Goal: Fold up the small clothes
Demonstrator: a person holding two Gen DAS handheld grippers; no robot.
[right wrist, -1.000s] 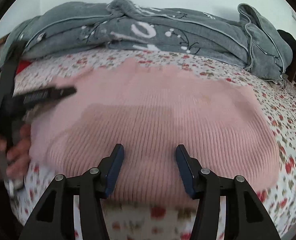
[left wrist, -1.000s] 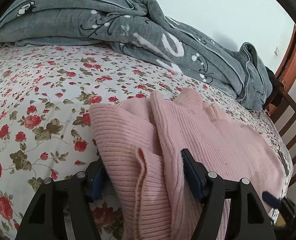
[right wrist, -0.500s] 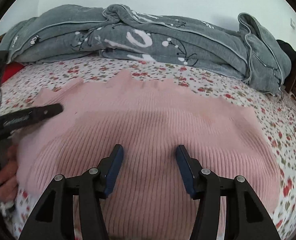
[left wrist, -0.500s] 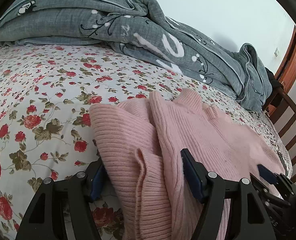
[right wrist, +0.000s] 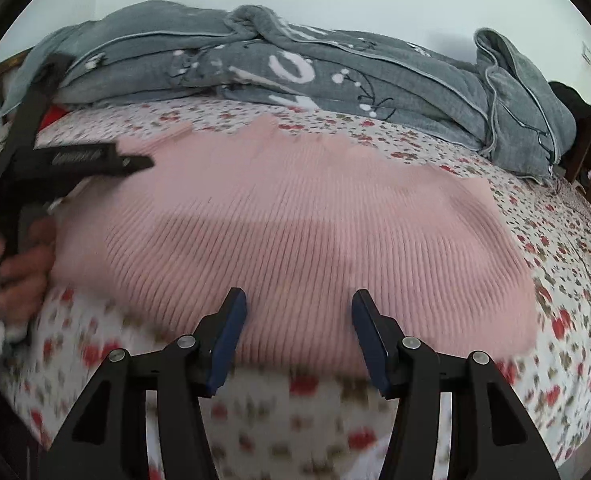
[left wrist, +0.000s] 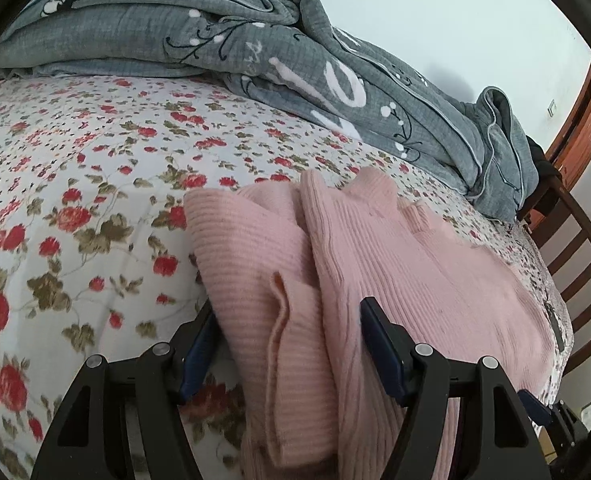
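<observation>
I see a pink sweater lying flat on the flowery bed sheet. A big grey blanket is bunched up at the far side of the bed.

My left gripper sits at the left end of the sweater. Its two fingers are spread wide, with a folded sleeve lying between them. They are not squeezing it.

My right gripper is at the near edge of the sweater, in the middle. Its fingers are wide apart too, and it holds nothing. This picture is blurry, so I think it is moving.

What could go wrong? If I close the left fingers too high, I may catch only the top layer, and the sleeve will slip out and flop open. If I push down too hard, I may pinch the sheet too and drag it along. Knit is soft and stretchy, so a fast pull could make the fold crooked.
</observation>
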